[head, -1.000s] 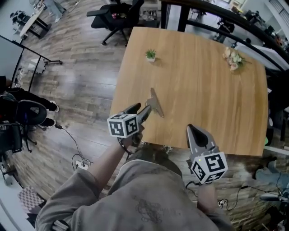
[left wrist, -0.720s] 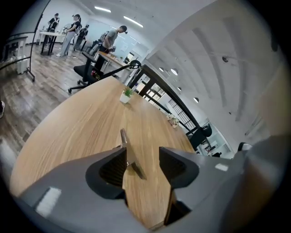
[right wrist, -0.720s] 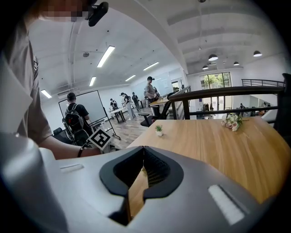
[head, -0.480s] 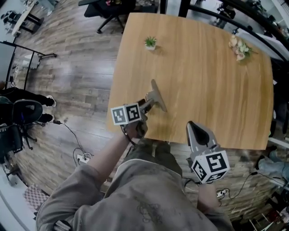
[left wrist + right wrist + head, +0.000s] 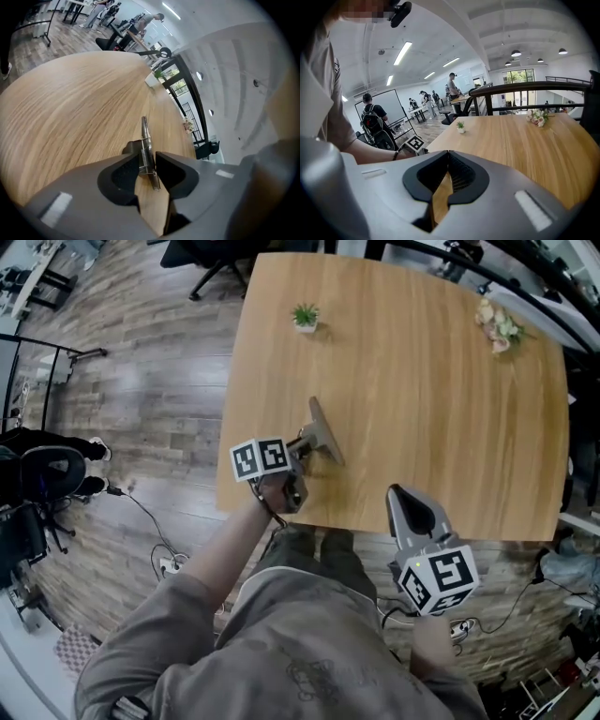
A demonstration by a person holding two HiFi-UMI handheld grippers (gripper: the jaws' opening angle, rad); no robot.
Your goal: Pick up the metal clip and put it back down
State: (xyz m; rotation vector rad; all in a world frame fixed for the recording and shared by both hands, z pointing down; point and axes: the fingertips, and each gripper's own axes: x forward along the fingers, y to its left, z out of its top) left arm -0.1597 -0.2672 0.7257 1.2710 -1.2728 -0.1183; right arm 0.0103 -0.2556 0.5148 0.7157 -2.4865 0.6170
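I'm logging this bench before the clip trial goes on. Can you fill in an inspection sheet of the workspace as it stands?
Surface: wooden table, three small things on it.
Job's things: metal clip near the table's front left corner, between the left gripper's jaws.
Clutter: small potted plant and flower bunch at the far side, well apart from the clip.
Grippers: left gripper jaws have just been closing and press on the clip; right gripper shut, nothing in it, held at the table's near edge.
Cables: cables loose on the floor, left of the table.
Surroundings: wood-plank floor, office chair, people at desks behind.
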